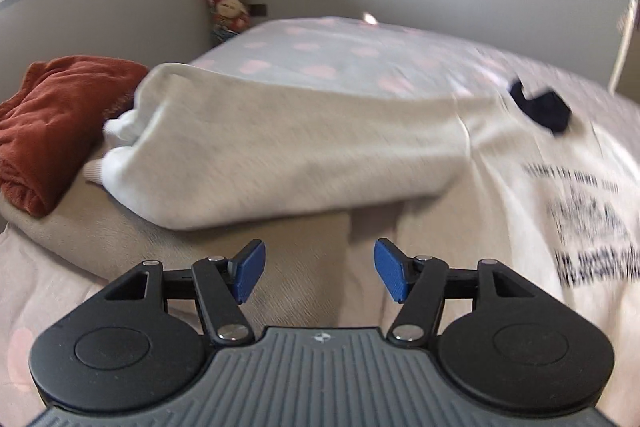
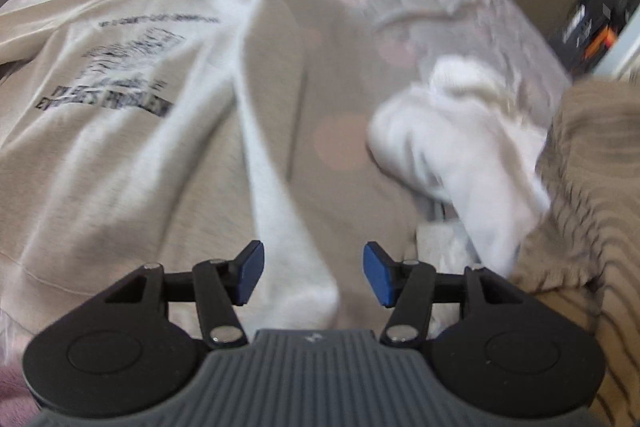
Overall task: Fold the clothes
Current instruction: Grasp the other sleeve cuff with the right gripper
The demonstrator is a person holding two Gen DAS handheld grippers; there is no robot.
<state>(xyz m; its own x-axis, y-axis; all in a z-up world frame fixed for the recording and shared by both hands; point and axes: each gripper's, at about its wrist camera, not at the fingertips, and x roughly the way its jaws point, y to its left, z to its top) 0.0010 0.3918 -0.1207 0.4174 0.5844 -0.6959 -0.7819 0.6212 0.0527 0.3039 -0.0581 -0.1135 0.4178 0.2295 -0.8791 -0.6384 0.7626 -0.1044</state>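
So here's where I'm at: both my grippers are hovering over the bed [image 1: 360, 67], the one with the pale cover and pink blotches.

My left gripper [image 1: 319, 273] has its jaws standing wide with nothing between them, just bedding underneath. Right in front of it is the cream sweatshirt [image 1: 520, 211], spread on the bed with its dark printed text facing up on the right side of that view. One sleeve [image 1: 280, 163] stretches away to the left, and its cuff end reaches a rust-red garment [image 1: 52, 123] bunched on a beige blanket [image 1: 168, 247] at the far left. The dark neck lining [image 1: 544, 107] sits at the far end.

My right gripper [image 2: 313, 274] is wide too, gripping nothing. The other sleeve [image 2: 288, 227] runs down from the shoulder toward me, and its end lies just below the gap between the jaws. To the right there's a rumpled white cloth [image 2: 460, 139], and beside that a tan striped fabric [image 2: 588, 187] at the right edge.

Everything's pretty blurry.
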